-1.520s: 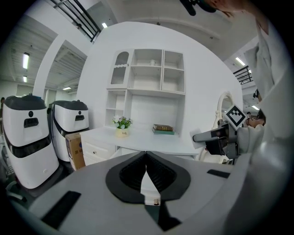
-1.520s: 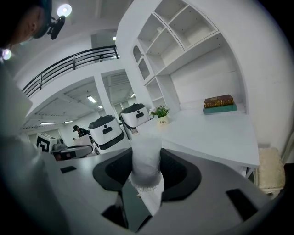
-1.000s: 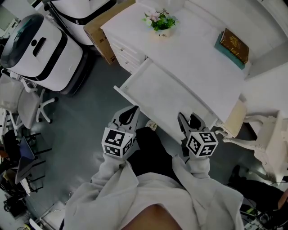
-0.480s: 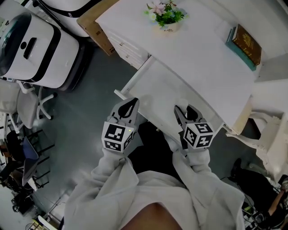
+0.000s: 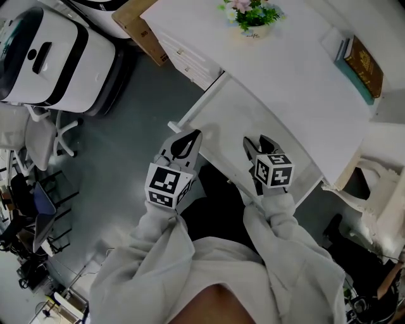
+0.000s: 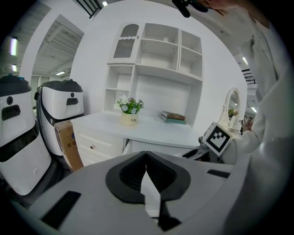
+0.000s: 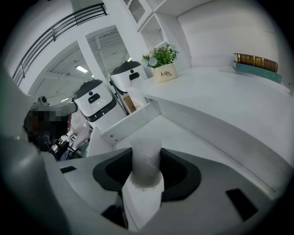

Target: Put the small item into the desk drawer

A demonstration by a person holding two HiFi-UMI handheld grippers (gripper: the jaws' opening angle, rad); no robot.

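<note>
The white desk [image 5: 297, 69] has its wide drawer [image 5: 234, 104] pulled out toward me. My right gripper [image 5: 258, 147] hangs over the near part of the drawer, shut on a small white roll-shaped item [image 7: 146, 167] that stands up between its pads; in the right gripper view the drawer floor [image 7: 188, 135] lies just beyond that gripper [image 7: 146, 156]. My left gripper [image 5: 183, 140] is at the drawer's near left corner. Its jaws [image 6: 146, 156] meet at the tips with nothing between them. The item is hard to make out in the head view.
A potted plant [image 5: 252, 16] and stacked books [image 5: 362, 60] sit on the desk top. Left of the desk are a cardboard box [image 5: 136, 16], a white machine [image 5: 44, 50] and an office chair [image 5: 44, 136]. A white chair [image 5: 380, 190] stands at the right.
Both grippers have moved forward toward the drawer. The right one, still holding the white item, has also sunk and now hangs over the drawer's inside.
</note>
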